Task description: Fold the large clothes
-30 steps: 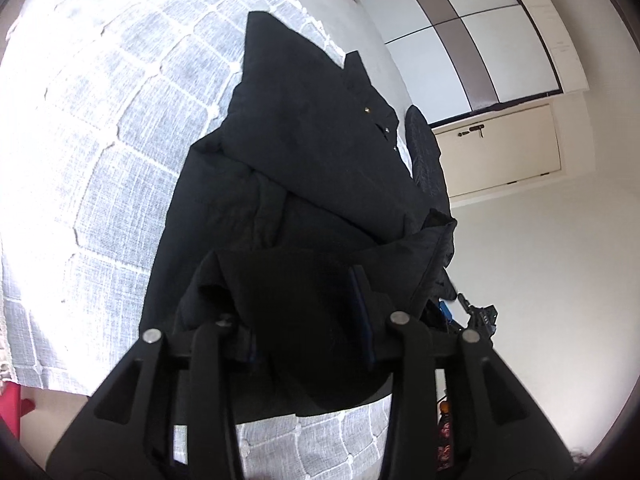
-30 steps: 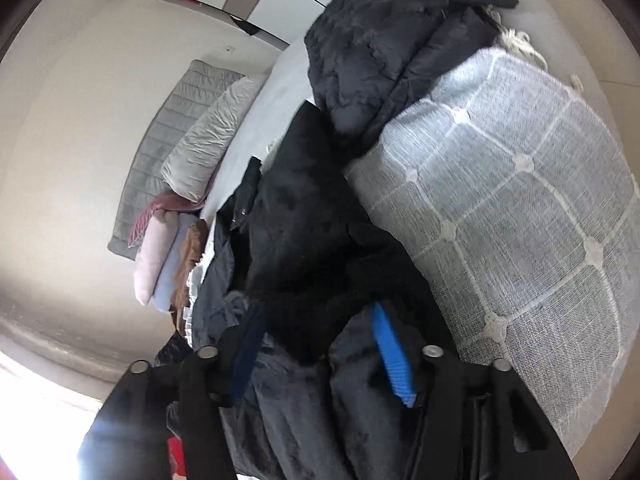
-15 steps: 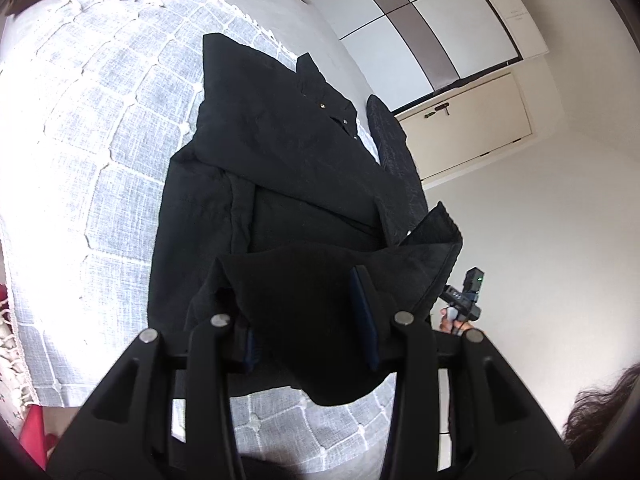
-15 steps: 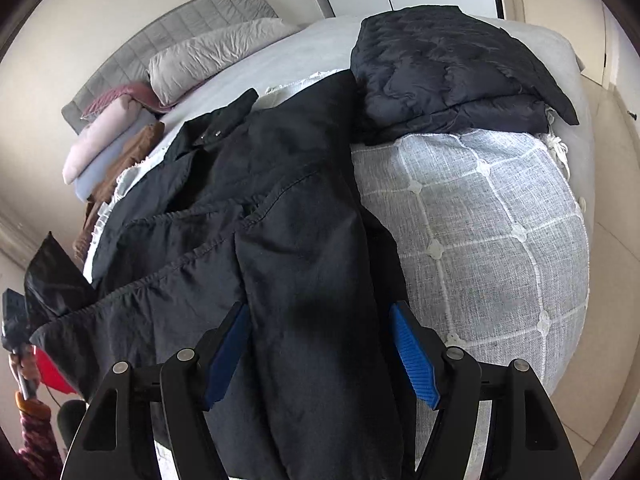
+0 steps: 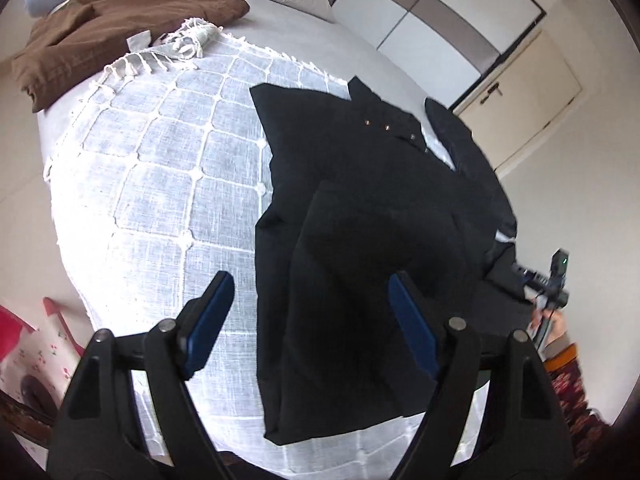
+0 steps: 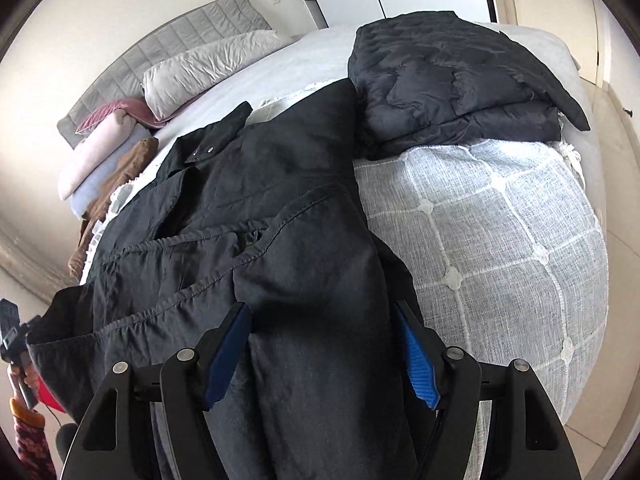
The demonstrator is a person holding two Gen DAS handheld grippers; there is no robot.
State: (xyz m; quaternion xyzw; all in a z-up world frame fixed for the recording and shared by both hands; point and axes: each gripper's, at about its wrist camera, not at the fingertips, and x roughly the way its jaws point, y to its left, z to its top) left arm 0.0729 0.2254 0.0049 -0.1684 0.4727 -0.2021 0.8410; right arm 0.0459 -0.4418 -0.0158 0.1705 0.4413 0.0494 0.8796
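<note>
- My left tongs (image 5: 310,314) are opening; the blue pads stand wide apart and clear of the cloth, with nothing pinched between them.
- Just ahead of them, and partly between the pads in the left wrist view, lies the black coat (image 5: 360,240), spread flat on the bed's white checked throw (image 5: 160,200).
- A folded panel of the coat lies on top of the rest, its near edge hanging toward my left tongs.
- My right tongs (image 6: 322,354) stand open too; the coat (image 6: 260,240) runs between their pads, but neither pad presses on it as far as I can see.
- Ahead of my right tongs and to their right sits a dark quilted jacket (image 6: 452,80), folded, touching the coat's far edge.
- Beyond my left tongs, at the far left, a brown garment (image 5: 120,20) lies on the bed, well apart from the coat.
- Pillows (image 6: 200,68) lean at the headboard, far ahead of my right tongs.
</note>
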